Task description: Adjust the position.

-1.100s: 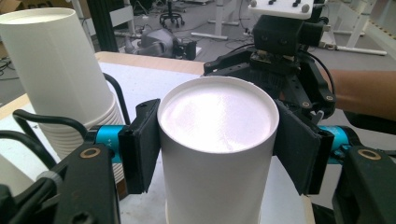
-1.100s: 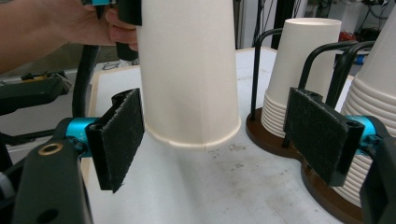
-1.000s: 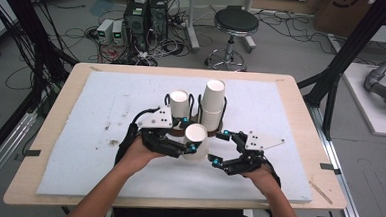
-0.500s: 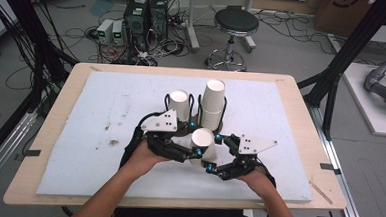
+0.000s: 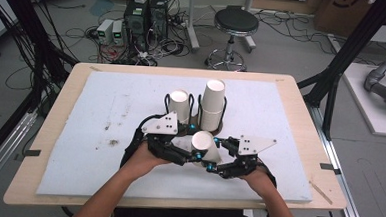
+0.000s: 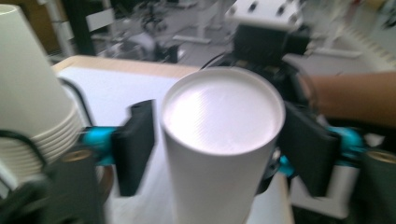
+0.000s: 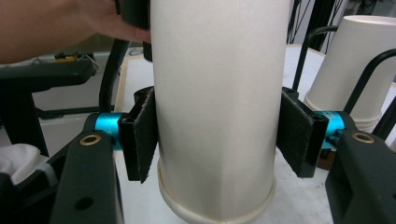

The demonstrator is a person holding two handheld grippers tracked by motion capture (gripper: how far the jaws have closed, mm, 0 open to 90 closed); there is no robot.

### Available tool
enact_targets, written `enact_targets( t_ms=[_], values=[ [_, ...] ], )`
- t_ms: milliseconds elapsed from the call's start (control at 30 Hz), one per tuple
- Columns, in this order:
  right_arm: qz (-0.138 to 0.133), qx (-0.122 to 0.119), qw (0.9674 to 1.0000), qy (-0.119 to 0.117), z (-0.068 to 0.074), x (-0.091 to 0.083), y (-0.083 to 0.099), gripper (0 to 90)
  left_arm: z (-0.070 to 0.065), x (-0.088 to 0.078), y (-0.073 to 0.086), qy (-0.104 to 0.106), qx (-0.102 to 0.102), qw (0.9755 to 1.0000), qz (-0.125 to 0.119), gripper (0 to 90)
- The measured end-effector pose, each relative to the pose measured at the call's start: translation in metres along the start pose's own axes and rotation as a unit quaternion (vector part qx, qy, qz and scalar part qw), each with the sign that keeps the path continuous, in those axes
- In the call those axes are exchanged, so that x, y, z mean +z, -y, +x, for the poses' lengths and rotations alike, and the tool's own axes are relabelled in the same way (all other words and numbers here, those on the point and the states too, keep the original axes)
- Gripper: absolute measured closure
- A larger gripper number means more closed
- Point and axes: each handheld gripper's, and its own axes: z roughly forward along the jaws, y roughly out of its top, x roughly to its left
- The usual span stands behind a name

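Right gripper view: the right gripper point(image 7: 217, 140) clamps the upturned white paper cup point(image 7: 217, 98) by its wall — a hand-over, so the left gripper point(image 5: 188, 156), at nine o'clock, has just spread its jaws, letting go.

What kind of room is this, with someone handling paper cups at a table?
Most likely a robotics or engineering lab, not a kitchen. Bundles of cables sprawl over the floor around computer boxes, a black frame stands beside the table, and a workshop stool sits behind it.
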Motion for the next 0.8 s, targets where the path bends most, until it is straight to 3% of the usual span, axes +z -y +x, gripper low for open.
enact_targets(
  t_ms=[33, 167, 300, 467, 500, 567, 700, 733, 800],
  values=[
    [0.005, -0.001, 1.0, 0.001, 0.0, -0.001, -0.001, 37.4, 0.0, -0.001, -0.001, -0.005, 0.0, 1.0, 0.005, 20.4],
    [0.018, -0.009, 0.9998, 0.0, 0.0, -0.002, -0.003, 37.2, -0.001, 0.002, -0.009, 0.022, 0.019, 0.9994, 0.017, 20.4],
    [0.029, -0.011, 0.9995, -0.011, 0.0, -0.001, -0.002, 37.2, -0.001, 0.008, -0.012, 0.03, 0.023, 0.9989, 0.026, 20.8],
    [0.034, -0.014, 0.999, -0.027, 0.002, 0.001, -0.002, 37.3, 0.003, 0.013, -0.009, 0.052, 0.023, 0.9974, 0.045, 32.1],
    [0.037, -0.013, 0.9988, -0.028, 0.002, 0.001, -0.002, 38.0, 0.004, 0.013, -0.008, 0.067, 0.024, 0.9964, 0.046, 35.9],
    [0.04, -0.016, 0.9986, -0.03, 0.002, 0.001, -0.001, 38.3, 0.005, 0.013, -0.007, 0.069, 0.025, 0.996, 0.051, 36.4],
    [0.039, -0.01, 0.9986, -0.034, 0.001, 0.001, -0.001, 34.8, 0.006, 0.013, -0.006, 0.072, 0.015, 0.9964, 0.041, 36.5],
    [0.035, -0.009, 0.9989, -0.032, 0.001, 0.001, -0.001, 31.3, 0.007, 0.011, -0.004, 0.068, 0.007, 0.9973, 0.025, 36.4],
    [0.026, -0.007, 0.9992, -0.028, 0.001, 0.001, -0.001, 28.7, 0.007, 0.01, -0.004, 0.067, 0.003, 0.9976, 0.017, 36.4]
  ],
)
